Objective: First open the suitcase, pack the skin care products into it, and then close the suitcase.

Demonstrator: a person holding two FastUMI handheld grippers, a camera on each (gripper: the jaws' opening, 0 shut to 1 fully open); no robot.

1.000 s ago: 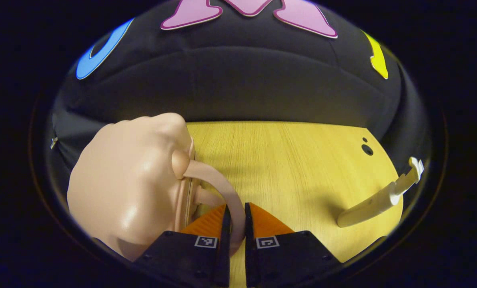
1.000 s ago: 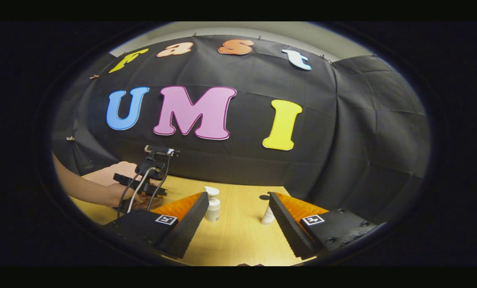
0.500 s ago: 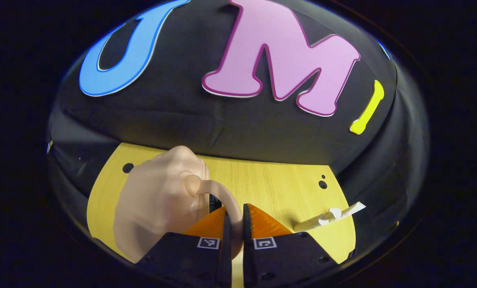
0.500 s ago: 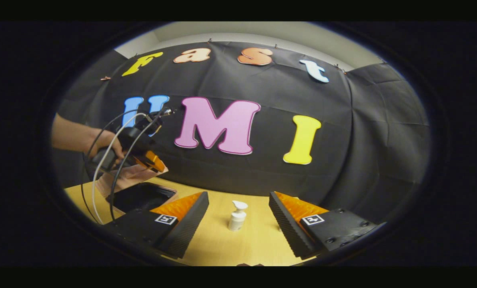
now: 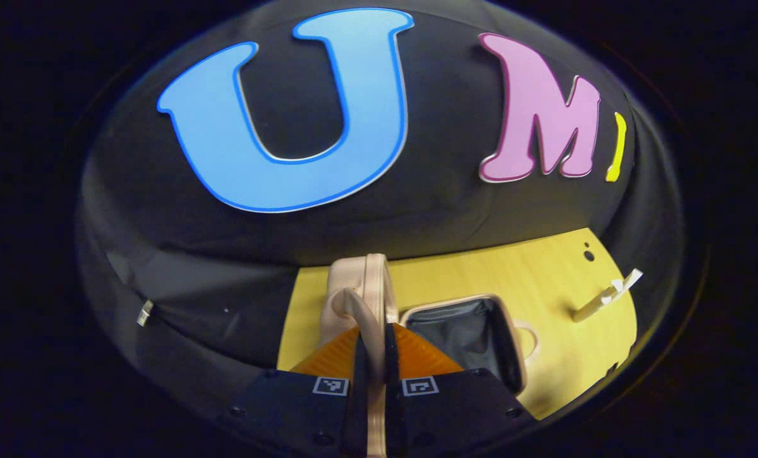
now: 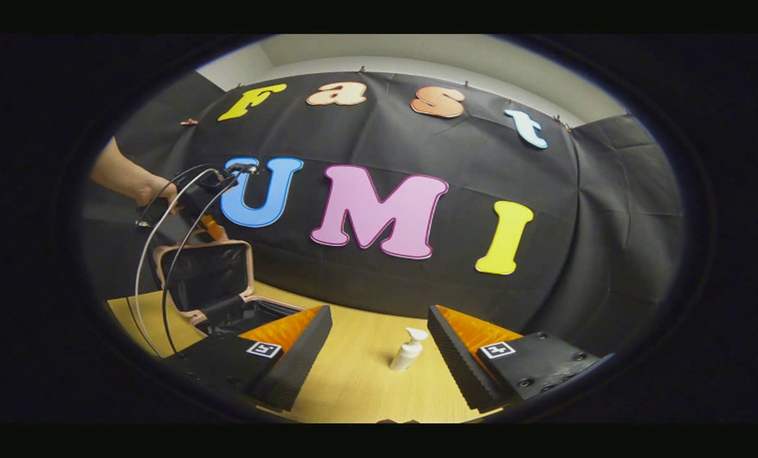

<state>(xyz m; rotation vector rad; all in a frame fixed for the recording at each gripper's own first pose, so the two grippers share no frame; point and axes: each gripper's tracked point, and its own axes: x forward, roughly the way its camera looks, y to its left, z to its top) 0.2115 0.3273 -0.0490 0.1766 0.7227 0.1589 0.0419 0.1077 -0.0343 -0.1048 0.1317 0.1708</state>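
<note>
The pink suitcase [image 6: 204,277] stands open on the table, its lid raised nearly upright and showing a dark lining. My left gripper [image 5: 372,329] is shut on the lid's pink handle [image 5: 357,304]; the base's dark interior [image 5: 471,331] lies to the right of it. From the right gripper view, the left gripper [image 6: 196,202] is up at the lid's top edge, held by a hand [image 6: 147,189]. A white pump bottle [image 6: 408,350] lies tilted on the table between the fingers of my open right gripper [image 6: 379,356], farther off. The same pump bottle [image 5: 605,296] sits right of the suitcase.
The yellow wooden table [image 6: 353,378] runs up to the black cloth wall behind. White and black cables [image 6: 153,254] hang from the left gripper down past the suitcase lid. A small dark hole [image 5: 587,256] marks the table's far right corner.
The left gripper has swung the lid up by its handle from half raised to nearly upright, baring the dark interior. The right gripper view has shifted, so the bottle sits further right.
</note>
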